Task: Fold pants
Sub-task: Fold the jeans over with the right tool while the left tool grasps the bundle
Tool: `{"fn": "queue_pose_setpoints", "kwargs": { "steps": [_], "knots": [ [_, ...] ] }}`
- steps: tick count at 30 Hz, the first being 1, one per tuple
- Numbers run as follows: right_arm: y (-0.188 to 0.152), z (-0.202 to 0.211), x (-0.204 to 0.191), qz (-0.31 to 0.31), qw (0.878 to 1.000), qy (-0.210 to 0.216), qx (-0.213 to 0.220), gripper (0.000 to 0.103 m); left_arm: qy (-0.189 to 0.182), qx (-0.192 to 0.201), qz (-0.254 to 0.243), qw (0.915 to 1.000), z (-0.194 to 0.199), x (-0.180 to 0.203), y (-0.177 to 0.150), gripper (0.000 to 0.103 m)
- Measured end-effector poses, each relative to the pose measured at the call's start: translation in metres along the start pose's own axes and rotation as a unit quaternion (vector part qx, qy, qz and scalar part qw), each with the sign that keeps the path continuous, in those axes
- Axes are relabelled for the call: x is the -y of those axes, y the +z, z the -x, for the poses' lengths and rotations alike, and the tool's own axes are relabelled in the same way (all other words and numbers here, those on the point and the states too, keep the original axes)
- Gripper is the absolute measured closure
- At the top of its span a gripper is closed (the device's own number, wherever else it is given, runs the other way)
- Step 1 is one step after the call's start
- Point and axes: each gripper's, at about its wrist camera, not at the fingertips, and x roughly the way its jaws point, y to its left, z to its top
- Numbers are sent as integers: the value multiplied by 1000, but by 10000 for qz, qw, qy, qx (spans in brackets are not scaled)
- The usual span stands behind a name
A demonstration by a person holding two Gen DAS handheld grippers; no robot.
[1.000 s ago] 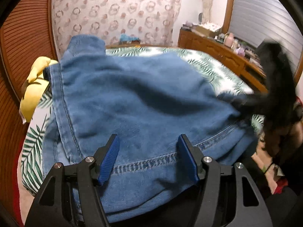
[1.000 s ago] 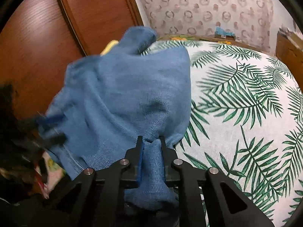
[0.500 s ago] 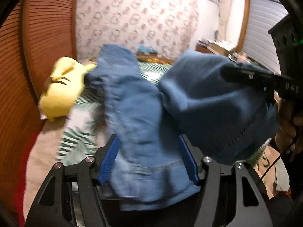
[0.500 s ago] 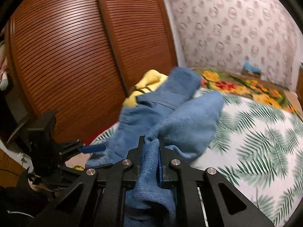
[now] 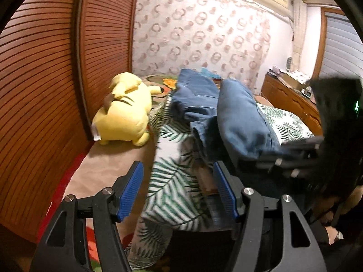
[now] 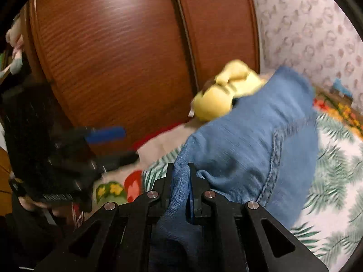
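The blue denim pants (image 5: 238, 117) lie bunched on the bed's palm-leaf cover (image 5: 172, 192), stretching from the far end toward the right. My right gripper (image 6: 180, 176) is shut on a fold of the pants (image 6: 249, 149) and holds it up off the bed; it also shows at the right of the left wrist view (image 5: 283, 156). My left gripper (image 5: 178, 190) is open and empty, over the bed's near left edge, with the pants just beyond its right finger. It appears blurred at the left of the right wrist view (image 6: 109, 142).
A yellow plush toy (image 5: 124, 115) lies on the bed at the left, against the slatted wooden wardrobe doors (image 5: 45, 79). A wooden dresser (image 5: 292, 99) with small items stands at the far right. A flowered blanket (image 6: 335, 108) lies at the bed's far end.
My left gripper has come off the denim hem and pulled back to the bed's left edge, empty. My right gripper has lifted its fold and carried it leftward across the pants.
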Motion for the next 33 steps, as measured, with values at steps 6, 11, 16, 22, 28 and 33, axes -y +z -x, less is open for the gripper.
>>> {"fn": "queue_pose_setpoints", "kwargs": {
  "steps": [6, 11, 16, 22, 28, 33],
  "knots": [
    [7, 9, 9, -186, 9998, 20, 22, 81, 28, 56, 75, 10000, 0, -6, 2, 38],
    [17, 62, 15, -104, 9983, -103, 565, 69, -96, 109, -29, 9999, 2, 5, 6, 38],
    [5, 97, 45, -98, 9944, -674, 802, 68, -382, 202, -199, 9989, 4, 30, 20, 38],
    [-20, 93, 72, -399, 9903, -1166, 647, 68, -648, 297, -437, 9965, 4, 60, 38, 38],
    [-10, 72, 89, -540, 9888, -1309, 482, 62, -991, -114, -591, 9933, -20, 78, 33, 38],
    [1, 67, 95, -543, 9885, -1348, 421, 58, -1048, -554, -514, 9916, -36, 74, 11, 39]
  ]
}}
